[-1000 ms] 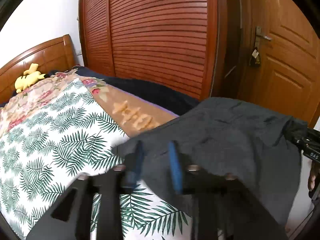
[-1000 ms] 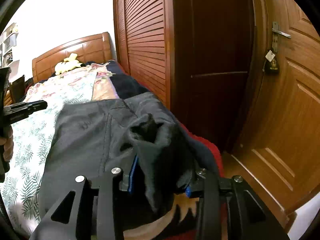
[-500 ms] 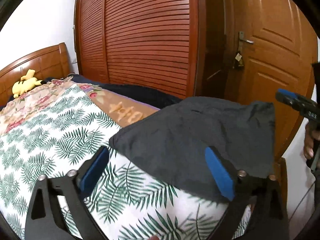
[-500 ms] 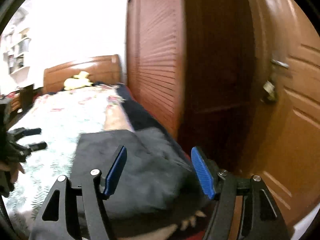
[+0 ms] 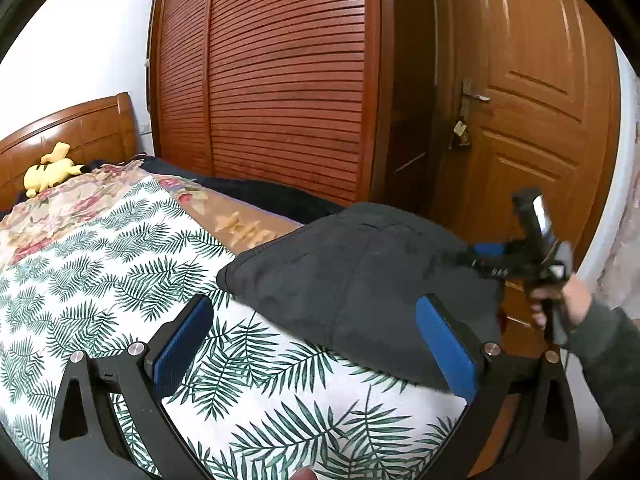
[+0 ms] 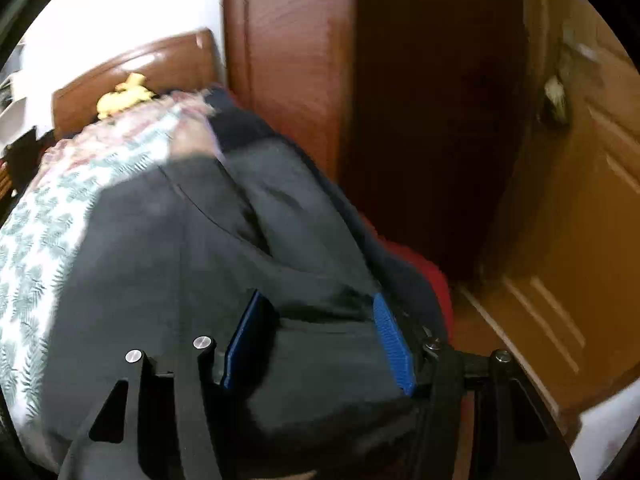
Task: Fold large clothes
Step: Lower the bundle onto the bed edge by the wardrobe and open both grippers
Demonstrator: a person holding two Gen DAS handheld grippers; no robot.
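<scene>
The fern-print bedspread [image 5: 100,280] carries the dark grey garment [image 5: 360,280], folded at the bed's 4 o'clock corner. The left gripper [image 5: 316,344] gapes wide, empty, above the garment's near edge. The right gripper [image 6: 320,340], blurred, seems parted with cloth between its pads [image 6: 390,344], unpinched

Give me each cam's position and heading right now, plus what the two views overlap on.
Left wrist: above the leaf-print bedspread, facing the louvered wardrobe and door; own left gripper open, right hand holding the right gripper.
Right wrist: low over the dark garment, facing the headboard; own right gripper open, blurred.
Shared: garment, bedspread, yellow plush, wardrobe, door.
</scene>
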